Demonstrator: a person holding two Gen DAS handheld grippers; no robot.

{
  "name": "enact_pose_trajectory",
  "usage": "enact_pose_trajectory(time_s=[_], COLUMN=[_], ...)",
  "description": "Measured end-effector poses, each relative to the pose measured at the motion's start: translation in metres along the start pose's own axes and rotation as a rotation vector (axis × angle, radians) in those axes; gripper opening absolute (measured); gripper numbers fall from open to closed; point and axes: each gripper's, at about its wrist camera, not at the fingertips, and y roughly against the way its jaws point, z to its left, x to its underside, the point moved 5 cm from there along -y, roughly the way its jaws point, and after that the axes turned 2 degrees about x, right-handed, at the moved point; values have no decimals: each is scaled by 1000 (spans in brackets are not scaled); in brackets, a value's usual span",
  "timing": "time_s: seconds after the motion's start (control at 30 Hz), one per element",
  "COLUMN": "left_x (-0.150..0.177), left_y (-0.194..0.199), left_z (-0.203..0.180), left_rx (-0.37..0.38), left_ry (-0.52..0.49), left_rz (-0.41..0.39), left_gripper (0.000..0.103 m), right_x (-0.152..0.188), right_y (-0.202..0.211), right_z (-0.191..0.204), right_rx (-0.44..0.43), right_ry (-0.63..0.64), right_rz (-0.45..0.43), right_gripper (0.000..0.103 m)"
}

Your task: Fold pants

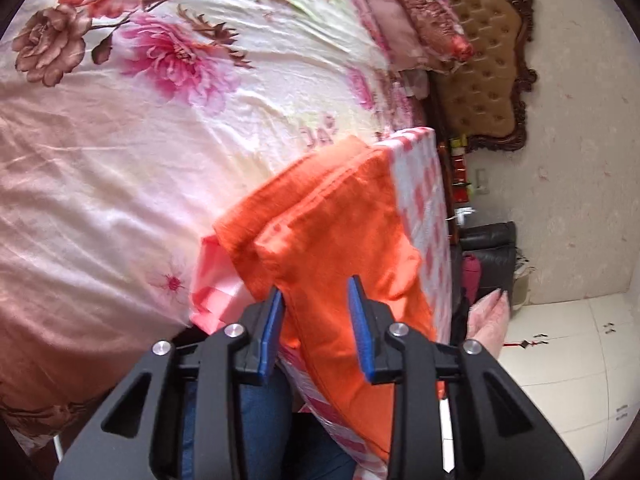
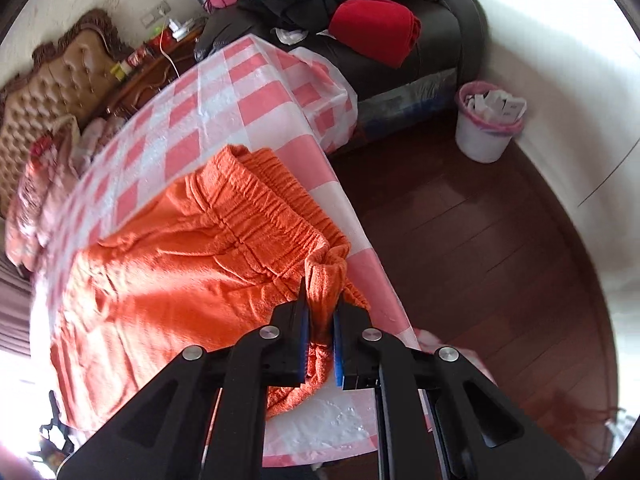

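Orange knit pants (image 2: 180,264) lie at the checkered table's (image 2: 224,92) edge, waistband pinched by the right gripper (image 2: 320,316), leg end between the left gripper's (image 1: 316,300) parted jaws.

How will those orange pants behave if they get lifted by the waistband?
The orange pants will probably flop and hang: the cloth already lies wrinkled on the checked tablecloth. The gathered waistband looks stretchy. The right gripper bunches it easily, so likely soft and light.

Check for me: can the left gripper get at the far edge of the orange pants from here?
Probably yes. The left gripper has its jaws apart with the near part of the orange pants between them, and the fabric runs unobstructed to that edge on the checked tablecloth; nothing sits on top.
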Motion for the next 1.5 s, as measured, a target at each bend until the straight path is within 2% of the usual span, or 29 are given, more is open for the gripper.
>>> enact_pose_trajectory(time_s=[0.03,0.2,0.27,0.3,0.33,0.37,0.4,0.47,0.53,0.57,0.6,0.67,0.77,0.83,0.87,0.93,0.97,1.07,1.13,1.2,1.23,1.27,1.3,1.33,1.4,1.5], left_x=[-3,0,0,-1,0,1,3,-2,-15,-22,-30,-44,-65,-72,-74,-74,-77,-73,-75,-81,-84,-83,-82,-81,-76,-49], left_y=[0,29,23,13,7,8,12,21,22,16,7,-14,-58,-82,-90,-106,-105,-85,-76,-82,-89,-97,-99,-96,-83,-58], left_z=[-1,-46,-42,-29,-15,-8,-8,-24,-45,-58,-70,-85,-104,-106,-106,-103,-103,-121,-125,-115,-108,-100,-99,-100,-111,-138], left_rx=[-7,-158,-235,-286,-320,-344,-364,-379,-357,-333,-330,-338,-321,-298,-295,-306,-318,-335,-360,-412,-444,-479,-496,-510,-514,-487], left_ry=[-12,-294,-338,-319,-282,-262,-281,-369,-448,-508,-562,-638,-736,-755,-759,-781,-791,-848,-844,-807,-783,-775,-777,-778,-782,-839], left_rz=[2,-156,-169,-139,-105,-105,-133,-189,-212,-205,-201,-181,-74,10,38,114,94,-1,-47,-63,-44,-30,-40,-73,-165,-314], left_gripper=[1,2,2,3,7,14,23,31,34,41,43,43,43,44,43,17,10,9,9,9,9,11,21,23,33,39], right_x=[0,5,9,11,13,15,16,17,17,17,18,19,21,21,20,19,19,18,17,17,17,17,18,19,21,13], right_y=[1,17,18,17,14,11,10,8,4,3,4,3,3,3,3,2,2,3,3,3,2,2,3,4,12,36], right_z=[2,26,41,47,51,52,52,50,49,49,50,52,52,50,49,47,47,43,40,37,37,36,36,35,31,18], right_rx=[17,94,113,133,157,183,200,216,233,240,246,259,263,257,257,263,266,285,302,305,304,304,300,293,248,217], right_ry=[9,119,174,202,221,235,240,246,251,253,255,263,267,256,250,249,247,240,233,224,221,220,220,220,201,151], right_rz=[-3,-52,-66,-72,-75,-76,-78,-76,-70,-71,-73,-76,-82,-82,-81,-80,-80,-80,-81,-81,-81,-80,-77,-74,-75,-136], right_gripper=[9,10,13,17,19,20,21,21,22,22,22,23,23,24,25,26,28,36,43,53,56,61,64,65,67,72])
